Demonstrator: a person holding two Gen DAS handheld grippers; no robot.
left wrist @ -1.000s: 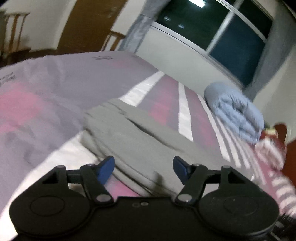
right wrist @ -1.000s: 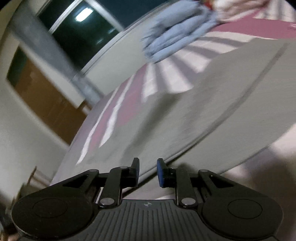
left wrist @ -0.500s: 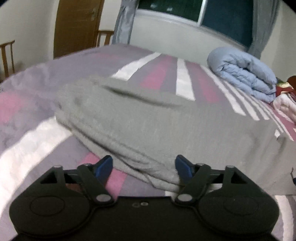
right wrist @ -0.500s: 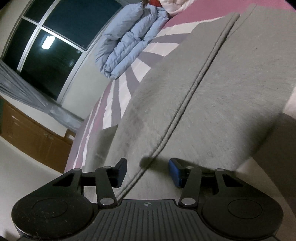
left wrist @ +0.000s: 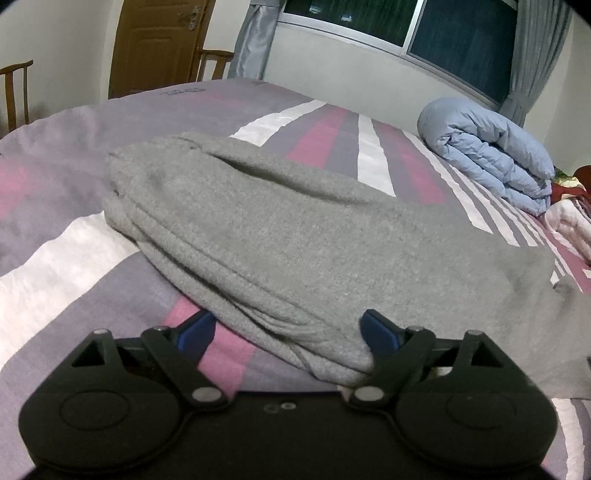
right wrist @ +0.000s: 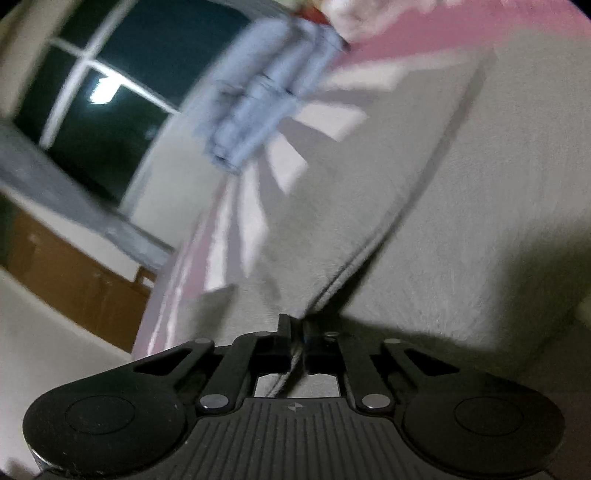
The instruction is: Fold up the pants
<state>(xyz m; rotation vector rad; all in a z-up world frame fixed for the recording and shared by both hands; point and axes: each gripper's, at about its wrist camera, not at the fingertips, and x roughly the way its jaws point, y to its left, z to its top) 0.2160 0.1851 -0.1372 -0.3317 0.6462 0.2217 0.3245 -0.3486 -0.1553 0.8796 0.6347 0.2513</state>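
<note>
Grey sweatpants [left wrist: 295,236] lie folded across our striped bedspread [left wrist: 55,258], stacked edges toward us. Our left gripper [left wrist: 288,330] sits low at the near corner of the stack, its jaws opening; the layered edge bulges between the blue pads [left wrist: 376,332], the right pad at the cloth, the left one clear. Our right gripper [right wrist: 297,328] has its jaws drawn together, pinching what looks like a seam ridge of the same grey cloth [right wrist: 424,240]; that view is blurred. Rolled pale-blue quilt [left wrist: 491,151] lies beyond, near the window [left wrist: 443,33].
</note>
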